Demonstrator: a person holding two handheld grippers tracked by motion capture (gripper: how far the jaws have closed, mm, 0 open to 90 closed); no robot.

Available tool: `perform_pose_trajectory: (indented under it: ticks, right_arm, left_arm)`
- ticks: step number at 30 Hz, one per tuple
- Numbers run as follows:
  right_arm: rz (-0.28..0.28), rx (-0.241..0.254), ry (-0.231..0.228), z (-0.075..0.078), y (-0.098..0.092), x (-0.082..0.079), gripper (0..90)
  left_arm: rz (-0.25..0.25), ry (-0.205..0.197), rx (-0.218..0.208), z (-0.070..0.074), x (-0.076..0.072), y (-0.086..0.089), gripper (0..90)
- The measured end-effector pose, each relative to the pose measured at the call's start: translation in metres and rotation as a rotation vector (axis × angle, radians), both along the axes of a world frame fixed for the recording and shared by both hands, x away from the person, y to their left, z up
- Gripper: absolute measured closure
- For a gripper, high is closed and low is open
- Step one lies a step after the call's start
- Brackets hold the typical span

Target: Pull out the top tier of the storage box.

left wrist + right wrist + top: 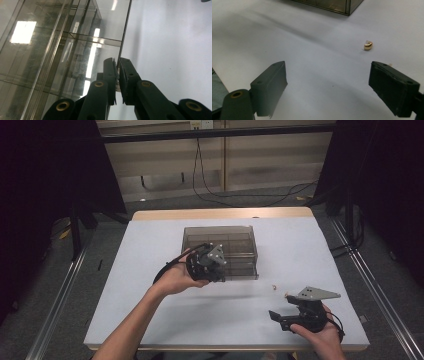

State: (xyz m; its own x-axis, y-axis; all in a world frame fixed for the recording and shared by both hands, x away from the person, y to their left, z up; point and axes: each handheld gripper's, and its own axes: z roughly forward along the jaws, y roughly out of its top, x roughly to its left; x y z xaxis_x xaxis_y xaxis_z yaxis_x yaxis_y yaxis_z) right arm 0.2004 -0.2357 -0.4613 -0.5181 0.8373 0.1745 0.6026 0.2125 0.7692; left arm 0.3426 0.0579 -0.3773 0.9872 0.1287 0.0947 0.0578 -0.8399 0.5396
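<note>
Currently left gripper (117, 72) clenched on clear box's (220, 242) front-right edge; right gripper (327, 87) released, gold bead (368, 45) ahead, off toward its right jaw, nearer right hand.

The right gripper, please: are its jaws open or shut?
Open. In its own view, the right gripper's jaws stand far apart over the bare table, with nothing between them; a small gold piece lies beyond.

Box (235, 247) on bench (150, 315), centre, toward far edge. Left claw (216, 270) at box's near-left corner, jaws pinched on box wall edge. Small bead (274, 287) on bench, right of box's near-right corner, just apart. Right claw (282, 316) near-right on bench, nearer than bead, well apart from box.
</note>
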Motion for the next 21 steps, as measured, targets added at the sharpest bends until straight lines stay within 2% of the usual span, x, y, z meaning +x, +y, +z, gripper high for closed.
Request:
perform_pose_trajectory:
  ticks: [4,21]
  right_arm:
    - [0.003,-0.002,0.002,0.0,0.0,0.0,14.6]
    - [0.005,-0.004,0.005,0.0,0.0,0.0,14.6]
  left_arm:
    - [-0.005,0.008,-0.006,0.0,-0.002,0.0,85.2]
    - [-0.029,-0.001,-0.001,-0.002,-0.013,0.0,86.1]
